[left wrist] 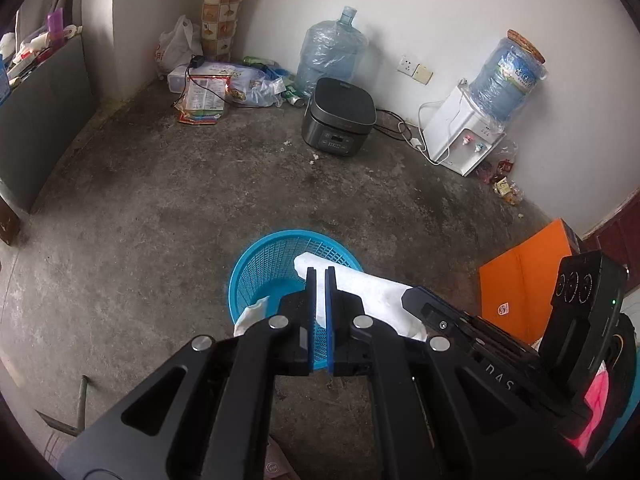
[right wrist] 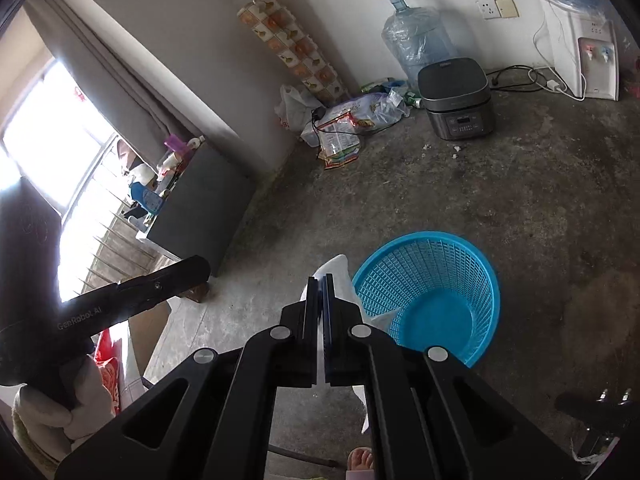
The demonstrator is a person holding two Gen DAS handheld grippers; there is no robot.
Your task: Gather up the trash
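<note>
Left wrist view: the left gripper [left wrist: 319,276] points down toward a blue mesh basket [left wrist: 256,276] that stands on the bare concrete floor [left wrist: 160,208]. Its jaws are closed to a narrow slit, and a white plastic bag [left wrist: 360,292] is pinched between them; the bag stretches across the basket's rim toward the right gripper [left wrist: 408,300], which enters from the right edge of this view. Right wrist view: the right gripper [right wrist: 321,280] also has its jaws drawn together on the white plastic bag [right wrist: 340,276], whose material rises above the fingertips and hangs below them. In this view the blue mesh basket [right wrist: 432,292] stands just right of the fingertips, and no contents can be seen inside it. The left gripper's black body [right wrist: 152,292] crosses the lower left of this view. Along the far wall stand a dark rice cooker [left wrist: 340,116], an empty water jug [left wrist: 330,54] and a white water dispenser [left wrist: 460,136] carrying a second jug. A pile of wrappers and plastic bags [left wrist: 216,88] lies in the corner, well apart from the basket. An orange box [left wrist: 524,276] sits right of the basket. A bare toe of the person [right wrist: 360,460] shows at the bottom edge.
</note>
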